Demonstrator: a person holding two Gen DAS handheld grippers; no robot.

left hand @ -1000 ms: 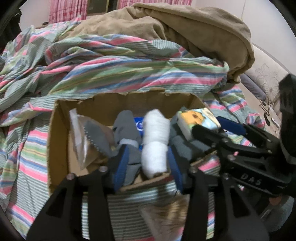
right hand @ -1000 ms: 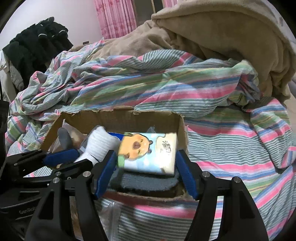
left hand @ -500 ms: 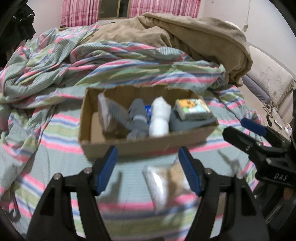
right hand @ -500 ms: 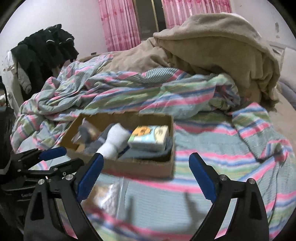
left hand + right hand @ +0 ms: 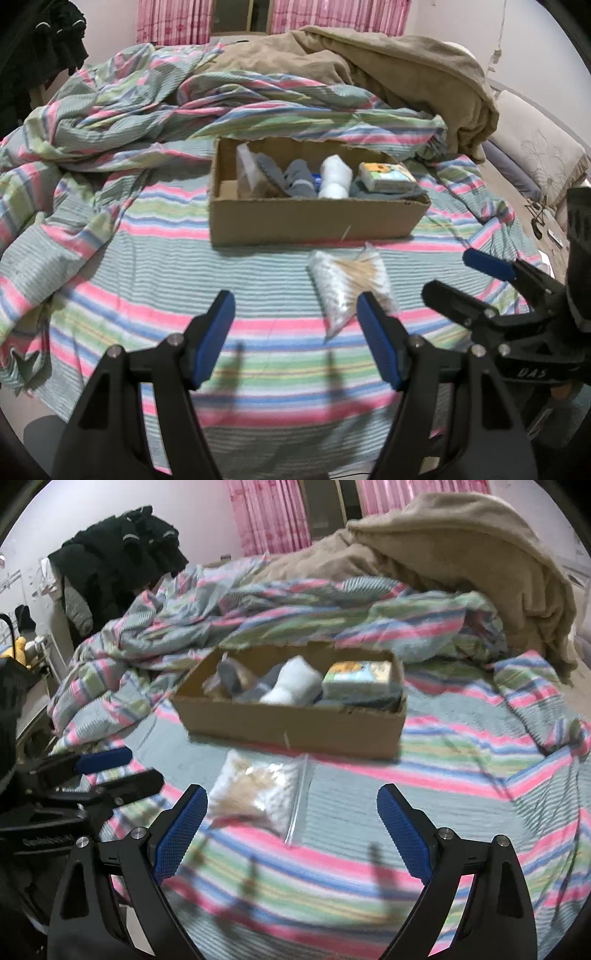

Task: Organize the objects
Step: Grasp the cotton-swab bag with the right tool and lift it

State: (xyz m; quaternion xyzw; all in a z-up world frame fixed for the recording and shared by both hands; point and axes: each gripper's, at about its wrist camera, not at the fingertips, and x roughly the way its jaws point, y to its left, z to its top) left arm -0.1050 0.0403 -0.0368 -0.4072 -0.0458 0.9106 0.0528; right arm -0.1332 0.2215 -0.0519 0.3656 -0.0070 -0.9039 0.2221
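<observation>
The bag of cotton swabs [image 5: 349, 286] lay on the striped bed sheet [image 5: 155, 273], just in front of the cardboard box [image 5: 314, 218] and apart from its near wall. It was the one loose thing outside the box, so the next move most likely turned on it.

From the left gripper [image 5: 295, 336], the bag sat ahead and to the right, its lower end close to the right finger. From the right gripper [image 5: 291, 823], the bag [image 5: 258, 794] sat ahead and to the left, close to the left finger. Neither one touched it. The bag's long axis ran roughly from the box's near wall back toward the grippers, tilted a little, with the wooden sticks inside lying across it. Which gripper was nearer could not be judged for certain; both looked about equally close.

Both grippers stood wide open and held nothing.

Inside the box [image 5: 295, 731] lay a white rolled sock [image 5: 334, 177], grey socks [image 5: 295, 177] to its left, a clear bag at the left end, and a tissue pack [image 5: 386, 176] with a cartoon print at the right end, resting on something grey. The print on the tissue pack was too blurred to read.

On the right gripper's body, seen from the left wrist, stood the letters "UAS" or "DAS". A label on the left gripper's body was blurred.
</observation>
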